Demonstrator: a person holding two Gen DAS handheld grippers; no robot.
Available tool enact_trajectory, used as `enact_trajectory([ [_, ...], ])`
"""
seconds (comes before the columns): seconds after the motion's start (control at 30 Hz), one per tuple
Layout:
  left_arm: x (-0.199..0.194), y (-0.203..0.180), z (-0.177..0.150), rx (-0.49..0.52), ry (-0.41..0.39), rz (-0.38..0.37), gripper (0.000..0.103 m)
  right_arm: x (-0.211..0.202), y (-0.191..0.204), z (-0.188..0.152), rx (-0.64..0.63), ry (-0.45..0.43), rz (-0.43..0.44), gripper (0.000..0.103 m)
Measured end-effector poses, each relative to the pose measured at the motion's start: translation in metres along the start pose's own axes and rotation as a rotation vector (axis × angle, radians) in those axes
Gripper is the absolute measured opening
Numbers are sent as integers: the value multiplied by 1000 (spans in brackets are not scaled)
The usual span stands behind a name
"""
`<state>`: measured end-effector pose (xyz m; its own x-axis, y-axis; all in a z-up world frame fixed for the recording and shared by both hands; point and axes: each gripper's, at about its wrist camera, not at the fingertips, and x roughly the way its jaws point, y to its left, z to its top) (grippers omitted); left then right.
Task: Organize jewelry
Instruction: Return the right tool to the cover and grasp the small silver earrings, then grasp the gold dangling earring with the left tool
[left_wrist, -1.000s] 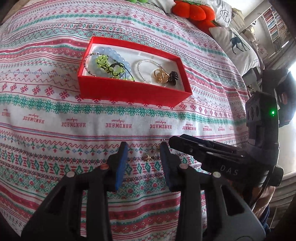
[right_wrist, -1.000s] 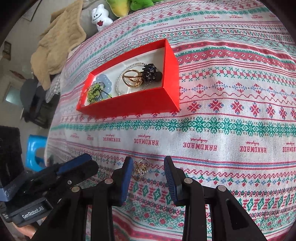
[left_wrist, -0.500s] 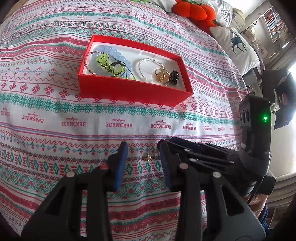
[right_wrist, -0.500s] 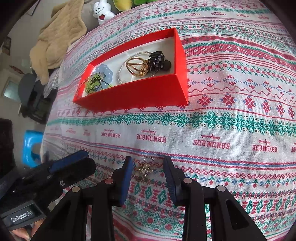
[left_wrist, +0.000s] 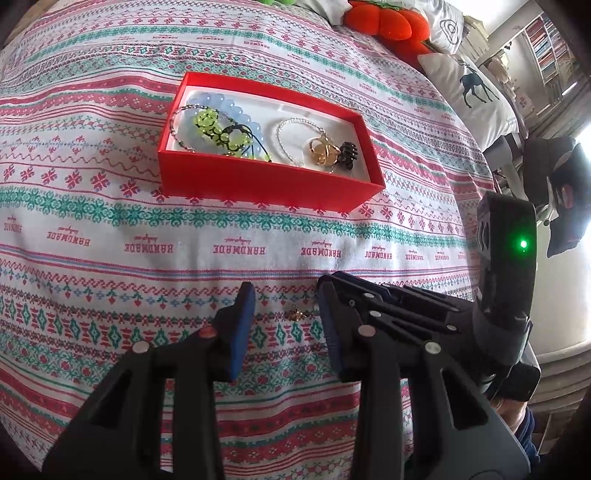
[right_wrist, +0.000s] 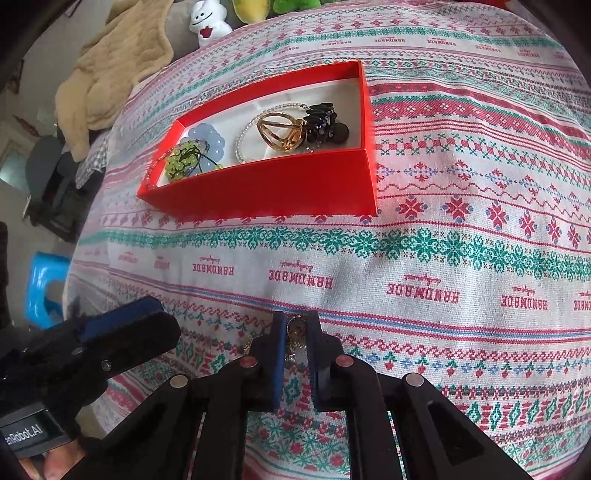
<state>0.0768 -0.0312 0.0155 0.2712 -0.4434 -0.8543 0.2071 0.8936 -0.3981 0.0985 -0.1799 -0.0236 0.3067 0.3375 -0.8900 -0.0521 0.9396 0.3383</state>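
Small gold earring (right_wrist: 295, 332) pinched between closing blue pads of right claw (right_wrist: 295, 334), low on patterned bedspread. Second tiny gold piece (left_wrist: 297, 314) flat on cloth inside left claw's gap (left_wrist: 286, 314), untouched. Beyond both claws, open red box (right_wrist: 266, 184) holding bracelets, gold ring, black clip.

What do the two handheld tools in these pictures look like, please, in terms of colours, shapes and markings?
Both are matte black plastic. The left tool and right tool each have two flat fingers lined with blue pads, joined by scissor-like linkage arms with silver rivets and some red ones. The right tool's body carries a lit green light; the left tool's body bears a white label ending "nRobot.AI".
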Motion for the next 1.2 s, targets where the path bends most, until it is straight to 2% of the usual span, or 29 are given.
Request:
enact_trajectory([
  [0.27,0,-19,-7,88,-14,29,38,-7,-7,-1,16,-7,8,8],
  [0.53,19,-33,-13,147,36,43,36,-7,-17,3,49,-4,-14,8],
  [0.83,32,-43,-17,194,62,53,36,-11,-25,3,76,4,23,8],
  [1.03,37,-48,-17,217,52,71,36,-18,-33,7,103,-18,31,9],
  [1.2,47,-64,-20,278,52,97,36,-20,-38,7,117,-14,45,9],
])
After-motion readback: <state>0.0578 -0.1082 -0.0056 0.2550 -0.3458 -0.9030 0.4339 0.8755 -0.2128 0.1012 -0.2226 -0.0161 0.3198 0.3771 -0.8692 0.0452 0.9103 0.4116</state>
